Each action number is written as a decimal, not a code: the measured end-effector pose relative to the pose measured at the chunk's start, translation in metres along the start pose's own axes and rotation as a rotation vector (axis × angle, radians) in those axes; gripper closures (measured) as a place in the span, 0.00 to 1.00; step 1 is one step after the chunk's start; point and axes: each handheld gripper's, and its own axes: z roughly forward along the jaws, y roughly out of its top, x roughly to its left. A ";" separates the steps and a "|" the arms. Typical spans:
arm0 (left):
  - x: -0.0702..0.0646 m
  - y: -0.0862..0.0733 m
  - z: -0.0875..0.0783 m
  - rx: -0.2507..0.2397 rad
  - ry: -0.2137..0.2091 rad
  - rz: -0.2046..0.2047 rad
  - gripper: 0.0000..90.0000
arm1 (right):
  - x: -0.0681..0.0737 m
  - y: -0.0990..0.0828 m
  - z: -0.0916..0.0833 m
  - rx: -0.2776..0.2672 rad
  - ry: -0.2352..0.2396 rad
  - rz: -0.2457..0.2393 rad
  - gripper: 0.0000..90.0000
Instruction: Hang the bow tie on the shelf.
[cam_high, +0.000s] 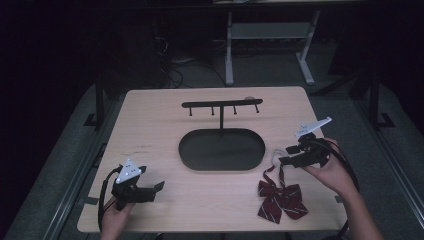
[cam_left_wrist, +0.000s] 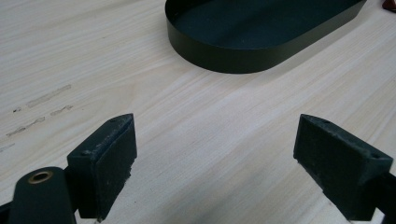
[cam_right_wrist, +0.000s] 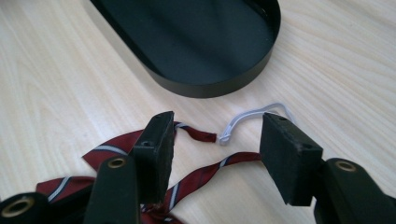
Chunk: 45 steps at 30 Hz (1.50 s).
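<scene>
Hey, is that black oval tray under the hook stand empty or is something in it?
Empty. The black oval tray shows only its bare dark floor in the high view; the striped bow tie lies outside it on the table.

Bow tie (cam_high: 280, 197) dark red, grey-striped; tray (cam_high: 221, 149) black.

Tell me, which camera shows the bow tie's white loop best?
The right gripper view: the loop lies close up, between the open jaws, joined to the tie's strap. The high view shows it as a faint curve. The left gripper view catches a red sliver.
</scene>
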 end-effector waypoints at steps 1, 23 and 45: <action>0.000 0.000 0.000 0.002 -0.001 0.000 0.14 | -0.002 0.001 0.002 0.004 -0.007 0.004 0.51; -0.001 0.000 0.001 0.001 -0.005 -0.002 0.14 | -0.050 0.002 0.042 0.087 -0.054 0.154 0.64; -0.001 0.000 0.001 0.003 -0.010 0.000 0.14 | -0.055 -0.002 0.063 0.183 -0.104 0.147 0.85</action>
